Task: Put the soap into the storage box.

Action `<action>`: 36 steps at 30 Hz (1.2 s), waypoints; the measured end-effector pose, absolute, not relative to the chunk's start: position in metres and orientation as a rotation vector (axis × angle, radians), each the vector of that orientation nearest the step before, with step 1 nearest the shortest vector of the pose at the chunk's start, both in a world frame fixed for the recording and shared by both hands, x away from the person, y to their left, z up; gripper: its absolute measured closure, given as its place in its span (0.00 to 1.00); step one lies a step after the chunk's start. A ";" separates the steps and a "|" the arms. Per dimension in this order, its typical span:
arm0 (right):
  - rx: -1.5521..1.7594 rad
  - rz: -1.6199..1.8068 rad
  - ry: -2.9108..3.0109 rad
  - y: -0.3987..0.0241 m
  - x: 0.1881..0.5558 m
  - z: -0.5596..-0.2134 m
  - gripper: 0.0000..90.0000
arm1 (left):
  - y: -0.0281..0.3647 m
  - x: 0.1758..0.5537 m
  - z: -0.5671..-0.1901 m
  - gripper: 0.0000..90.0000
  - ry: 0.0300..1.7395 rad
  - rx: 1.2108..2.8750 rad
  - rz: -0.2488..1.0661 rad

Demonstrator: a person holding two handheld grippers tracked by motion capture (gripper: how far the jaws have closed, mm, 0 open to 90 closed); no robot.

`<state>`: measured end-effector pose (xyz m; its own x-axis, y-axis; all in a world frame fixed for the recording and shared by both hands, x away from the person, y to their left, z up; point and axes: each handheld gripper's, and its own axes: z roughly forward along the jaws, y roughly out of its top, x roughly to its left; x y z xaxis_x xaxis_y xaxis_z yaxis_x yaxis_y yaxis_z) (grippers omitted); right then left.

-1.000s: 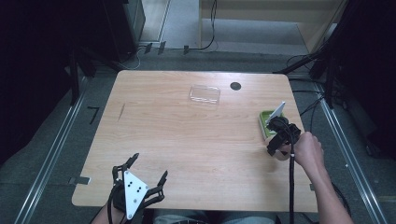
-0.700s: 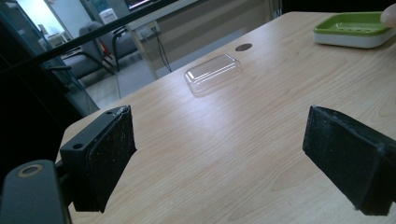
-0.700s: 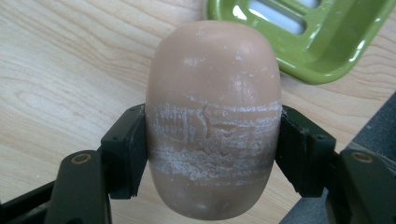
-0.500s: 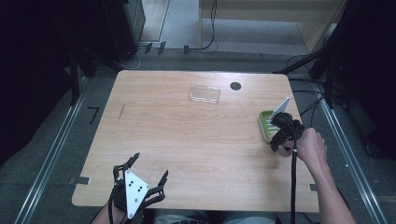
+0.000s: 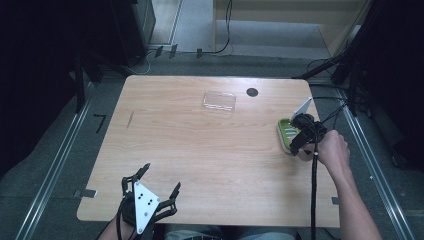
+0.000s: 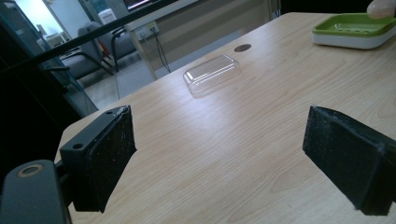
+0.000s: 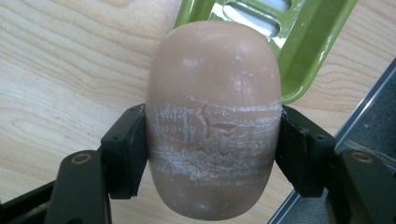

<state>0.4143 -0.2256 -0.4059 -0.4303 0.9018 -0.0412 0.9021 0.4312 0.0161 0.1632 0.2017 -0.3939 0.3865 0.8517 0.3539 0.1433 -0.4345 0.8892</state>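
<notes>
Light wooden desk (image 5: 210,145) amid dark surroundings. Right hand-held gripper (image 7: 212,140) clamped on a beige soap bar (image 7: 212,116), held just above the green soap dish's (image 5: 286,134) near edge at the desk's right side. Left hand-held gripper (image 5: 150,192) spread wide, holding nothing, at the near-left edge. Clear plastic lid (image 5: 219,101) well apart.

A lab or office test room is suggested: a bare wooden surface (image 5: 200,150) is set on grey carpet between metal floor rails (image 5: 55,165), with cables (image 5: 220,47) trailed across the floor behind it. Grey office chairs (image 6: 93,51) are seen beyond a glass partition in the left gripper view.
</notes>
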 end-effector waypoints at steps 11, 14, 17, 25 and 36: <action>1.648 -0.021 2.619 -0.223 0.429 -0.406 0.37 | 0.202 0.163 -0.394 0.11 0.864 1.832 1.098; 1.651 -0.020 2.618 -0.222 0.433 -0.404 0.37 | 0.202 0.163 -0.394 0.11 0.864 1.831 1.099; 1.655 -0.012 2.616 -0.222 0.437 -0.403 0.37 | 0.202 0.163 -0.394 0.11 0.864 1.831 1.098; 1.672 -0.006 2.601 -0.222 0.449 -0.401 0.37 | 0.202 0.163 -0.394 0.11 0.861 1.832 1.099; 1.692 0.024 2.593 -0.220 0.460 -0.400 0.37 | 0.202 0.163 -0.394 0.11 0.859 1.833 1.099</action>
<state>0.4597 -0.2205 -0.4003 -0.4022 0.9151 -0.0297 0.9144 0.4031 0.0375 0.1634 0.2016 -0.3942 0.3878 0.8499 0.3566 0.1402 -0.4368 0.8886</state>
